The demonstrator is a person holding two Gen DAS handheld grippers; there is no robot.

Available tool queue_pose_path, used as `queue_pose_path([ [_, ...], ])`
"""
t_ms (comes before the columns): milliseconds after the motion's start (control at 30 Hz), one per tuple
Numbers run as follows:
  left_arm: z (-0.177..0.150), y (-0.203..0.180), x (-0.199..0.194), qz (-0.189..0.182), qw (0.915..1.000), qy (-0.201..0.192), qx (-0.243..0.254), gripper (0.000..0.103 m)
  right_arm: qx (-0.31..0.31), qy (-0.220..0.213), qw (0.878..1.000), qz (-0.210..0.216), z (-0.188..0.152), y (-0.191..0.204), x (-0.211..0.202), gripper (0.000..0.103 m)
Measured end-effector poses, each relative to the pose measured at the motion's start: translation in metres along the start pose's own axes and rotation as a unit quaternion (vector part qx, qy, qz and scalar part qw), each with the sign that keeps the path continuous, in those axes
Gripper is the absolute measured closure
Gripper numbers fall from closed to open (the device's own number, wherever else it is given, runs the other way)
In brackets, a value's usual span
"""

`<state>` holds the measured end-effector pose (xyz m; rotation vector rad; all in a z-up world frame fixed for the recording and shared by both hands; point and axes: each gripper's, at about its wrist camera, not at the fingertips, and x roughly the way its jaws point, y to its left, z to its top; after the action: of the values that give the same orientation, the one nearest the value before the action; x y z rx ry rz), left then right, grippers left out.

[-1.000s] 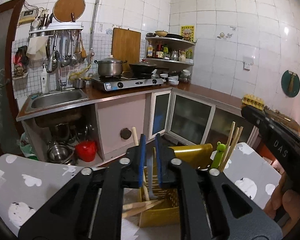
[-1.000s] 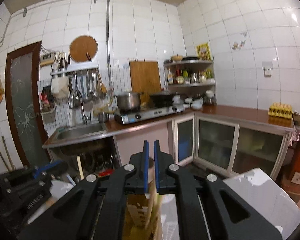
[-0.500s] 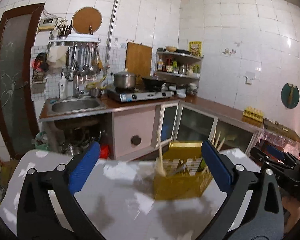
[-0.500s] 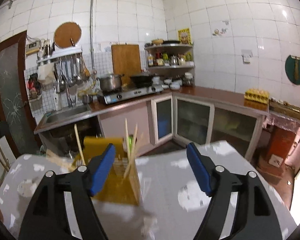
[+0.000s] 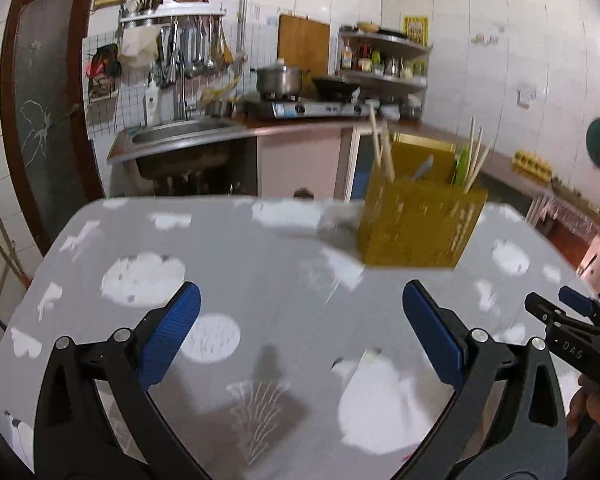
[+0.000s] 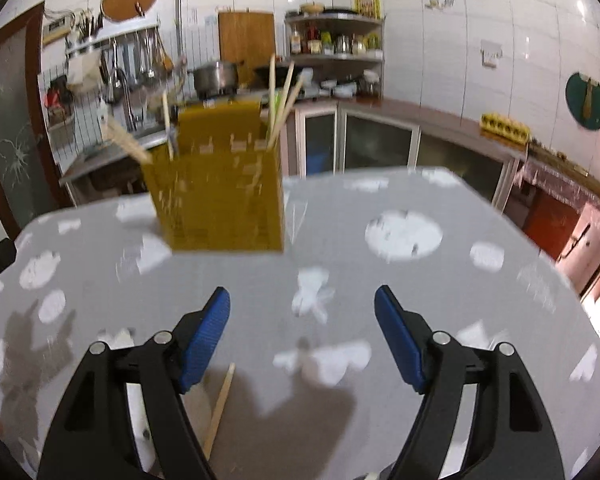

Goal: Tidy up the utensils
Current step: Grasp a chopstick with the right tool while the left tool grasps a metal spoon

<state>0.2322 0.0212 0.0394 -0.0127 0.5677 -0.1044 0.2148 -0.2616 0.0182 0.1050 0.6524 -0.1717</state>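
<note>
Utensils: chopstick [image 6: 219,408] lies loose on counter [image 6: 480,300], well short of yellow holder [image 6: 220,200]. Left tongs [image 5: 300,334] wide, right tongs [image 6: 302,330] partly spread, both just opened, empty. Approach low, pinch mid-shaft.

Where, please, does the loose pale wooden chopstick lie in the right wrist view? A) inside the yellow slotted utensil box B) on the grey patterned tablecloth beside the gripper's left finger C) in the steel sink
B: the loose pale wooden chopstick lies flat on the grey patterned tablecloth, outside the yellow slotted utensil box.
</note>
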Motion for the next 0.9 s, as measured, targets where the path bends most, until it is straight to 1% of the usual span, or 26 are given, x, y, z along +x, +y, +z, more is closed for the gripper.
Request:
queue_pose_path([
  [100, -0.019, 0.003, 0.008, 0.013, 0.9997, 0.013, 0.018, 0.005, -0.001, 0.022, 1.000, -0.003, -0.019, 0.008, 0.009, 0.029],
  [167, -0.025, 0.005, 0.012, 0.023, 0.9992, 0.017, 0.029, 0.005, -0.002, 0.039, 0.999, -0.006, -0.026, 0.013, 0.016, 0.029],
  [267, -0.034, 0.006, 0.021, 0.031, 0.9978, 0.040, 0.044, 0.005, -0.005, 0.071, 0.997, -0.005, -0.033, 0.022, 0.027, 0.031],
  [333, -0.040, 0.011, 0.026, 0.032, 0.9971, 0.052, 0.046, 0.005, -0.008, 0.084, 0.996, -0.004, -0.034, 0.027, 0.031, 0.041],
  [367, -0.042, 0.013, 0.028, 0.035, 0.9969, 0.055, 0.044, 0.005, -0.007, 0.093, 0.996, -0.001, -0.034, 0.029, 0.034, 0.042],
  [433, -0.043, 0.017, 0.029, 0.032, 0.9971, 0.061, 0.032, 0.005, -0.004, 0.107, 0.994, 0.003, -0.035, 0.033, 0.040, 0.053],
  [467, -0.042, 0.018, 0.030, 0.029, 0.9972, 0.064, 0.025, 0.005, -0.005, 0.116, 0.993, 0.006, -0.036, 0.036, 0.043, 0.056],
  [533, -0.042, 0.020, 0.029, 0.024, 0.9975, 0.065, 0.014, 0.005, -0.014, 0.131, 0.991, 0.003, -0.038, 0.043, 0.049, 0.068],
  [567, -0.042, 0.020, 0.028, 0.024, 0.9976, 0.064, 0.013, 0.005, -0.017, 0.130, 0.991, 0.001, -0.038, 0.045, 0.050, 0.069],
  [600, -0.042, 0.018, 0.026, 0.024, 0.9977, 0.062, 0.014, 0.005, -0.016, 0.131, 0.991, 0.008, -0.037, 0.046, 0.051, 0.075],
  [633, -0.041, 0.015, 0.024, 0.023, 0.9978, 0.060, 0.015, 0.005, -0.014, 0.133, 0.991, 0.017, -0.037, 0.047, 0.051, 0.085],
  [700, -0.041, 0.010, 0.022, 0.015, 0.9978, 0.063, 0.015, 0.005, -0.021, 0.133, 0.991, 0.021, -0.035, 0.045, 0.049, 0.094],
  [900, -0.045, -0.019, 0.017, -0.021, 0.9967, 0.076, 0.018, 0.005, -0.026, 0.131, 0.990, 0.038, -0.034, 0.022, 0.041, 0.096],
])
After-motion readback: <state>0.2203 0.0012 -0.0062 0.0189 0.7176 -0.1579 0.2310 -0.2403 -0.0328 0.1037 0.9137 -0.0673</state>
